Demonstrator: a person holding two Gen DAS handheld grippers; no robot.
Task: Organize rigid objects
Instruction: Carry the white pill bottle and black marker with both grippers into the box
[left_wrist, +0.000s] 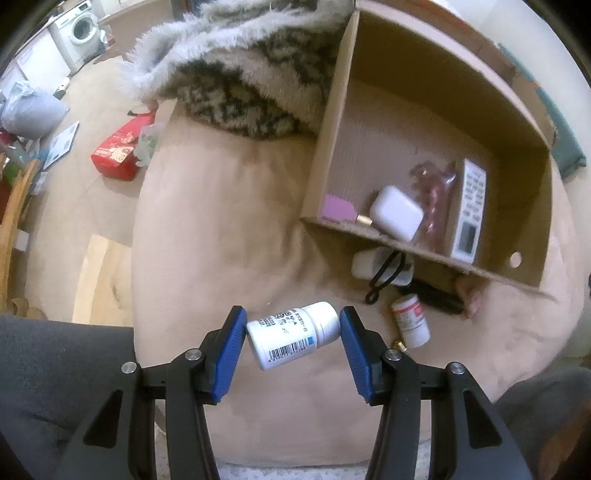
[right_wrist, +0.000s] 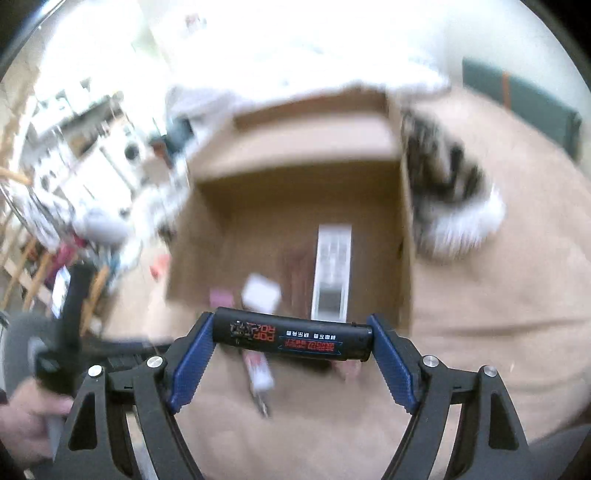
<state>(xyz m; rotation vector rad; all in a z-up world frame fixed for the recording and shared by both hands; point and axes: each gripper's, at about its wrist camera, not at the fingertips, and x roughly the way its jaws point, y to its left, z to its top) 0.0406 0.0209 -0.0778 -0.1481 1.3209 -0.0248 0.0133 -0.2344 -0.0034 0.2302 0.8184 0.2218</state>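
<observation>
My left gripper is shut on a white pill bottle with a barcode, held sideways above the beige cushion. My right gripper is shut on a black cylinder with red print, held crosswise near the front edge of the cardboard box. The box holds a white remote, a white earbud case, a pink wrapped item and a pink card. The remote and case show blurred in the right wrist view.
On the cushion by the box lie a small red-labelled bottle, a white case with a black hair tie and a black object. A furry patterned blanket lies behind. A red bag sits on the floor.
</observation>
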